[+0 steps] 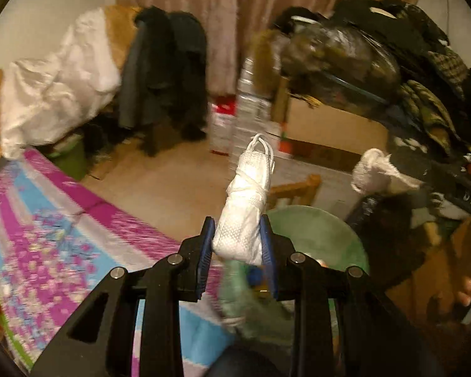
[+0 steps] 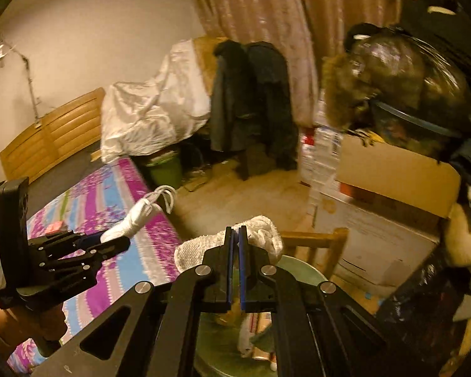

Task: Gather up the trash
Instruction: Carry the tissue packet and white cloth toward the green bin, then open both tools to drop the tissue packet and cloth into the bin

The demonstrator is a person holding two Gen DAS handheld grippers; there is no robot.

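White rolled mask bundle (image 1: 245, 216) between my blue pads (image 1: 204, 251); purple-and-blue patchwork bedspread (image 1: 62, 235), pale green round bin (image 1: 323, 235), white crumpled tissue (image 2: 263, 235).

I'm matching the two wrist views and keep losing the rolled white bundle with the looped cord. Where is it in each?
Left wrist view: the white bundle stands at lower centre, clamped in the left tongs.
Right wrist view: it sits left of centre, sticking out of the left tongs over the bedspread.
Shared landmark: the dark coats hung before the curtain.
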